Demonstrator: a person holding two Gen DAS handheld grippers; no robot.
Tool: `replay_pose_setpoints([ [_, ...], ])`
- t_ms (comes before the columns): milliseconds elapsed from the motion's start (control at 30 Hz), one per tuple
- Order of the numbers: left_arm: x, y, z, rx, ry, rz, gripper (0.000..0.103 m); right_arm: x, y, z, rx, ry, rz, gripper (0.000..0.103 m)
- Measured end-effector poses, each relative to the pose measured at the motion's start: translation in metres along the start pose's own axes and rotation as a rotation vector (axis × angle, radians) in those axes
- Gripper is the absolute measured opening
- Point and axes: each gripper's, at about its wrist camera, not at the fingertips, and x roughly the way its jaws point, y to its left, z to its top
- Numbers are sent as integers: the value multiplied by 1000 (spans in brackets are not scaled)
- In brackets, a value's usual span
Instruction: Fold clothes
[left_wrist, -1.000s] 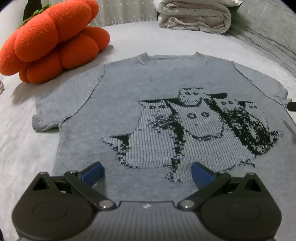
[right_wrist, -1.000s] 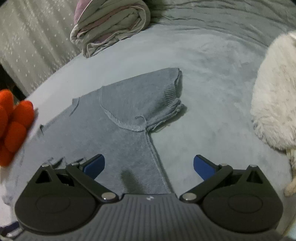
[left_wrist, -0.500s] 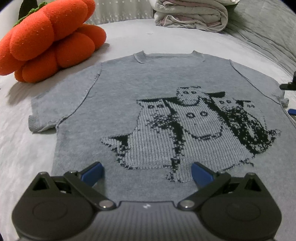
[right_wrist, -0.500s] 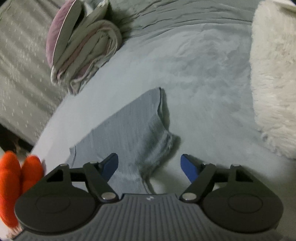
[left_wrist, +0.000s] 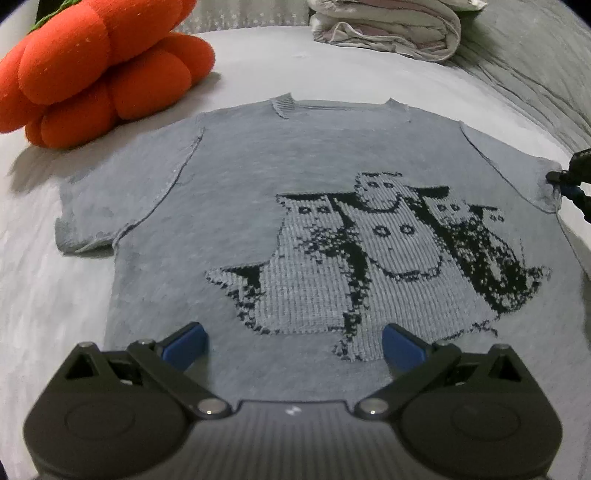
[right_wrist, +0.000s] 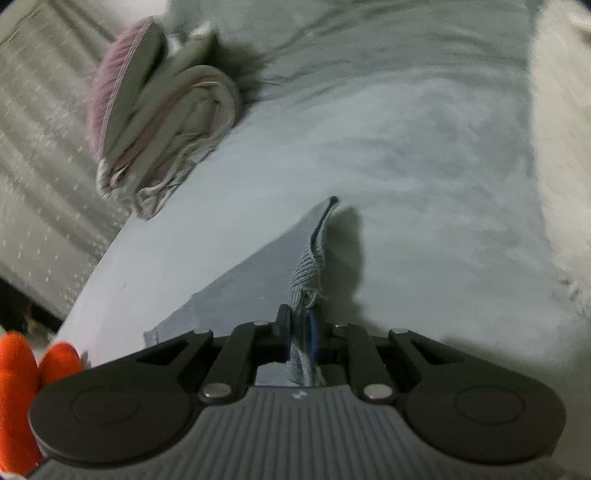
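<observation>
Right wrist view: right tool (right_wrist: 300, 334) closing, sleeve cuff (right_wrist: 309, 269) pinched between its pads.

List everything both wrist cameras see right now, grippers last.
sweater: one, grey with a black ghost pattern, spread flat on the bed
sleeve: one, grey ribbed cuff, lifted off the bed between the right gripper's pads
pumpkin cushion: one, orange, beyond the sweater's other sleeve
folded bedding: one pile, cream and pink, past the collar
bed: one, pale grey cover
white furry thing: one, blurred, at the right wrist view's right edge
left gripper: black, blue pads, open over the hem
right gripper: black, jaws closing on the sleeve
</observation>
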Motion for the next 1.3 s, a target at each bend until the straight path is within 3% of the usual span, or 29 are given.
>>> replay_pose_setpoints([
  [233,-12,6,1,-44,-44,-4,102,-7,58,-27,-253,-36,59,12],
  [600,-21,4,5,-7,-109,49,102,5,120,-120,-730,47,140,12],
  [800,-22,3,4,1,-109,55,102,14,116,-127,-739,115,142,22],
  [867,-22,3,4,-3,-106,54,102,12,113,-119,-706,128,178,51],
  [900,-22,4,4,-5,-104,54,102,10,112,-116,-693,123,188,55],
  [1133,-20,4,3,-13,-93,44,102,18,115,-105,-651,107,159,56],
  [1300,-18,3,3,-1,-90,48,102,32,113,-90,-503,106,184,56],
])
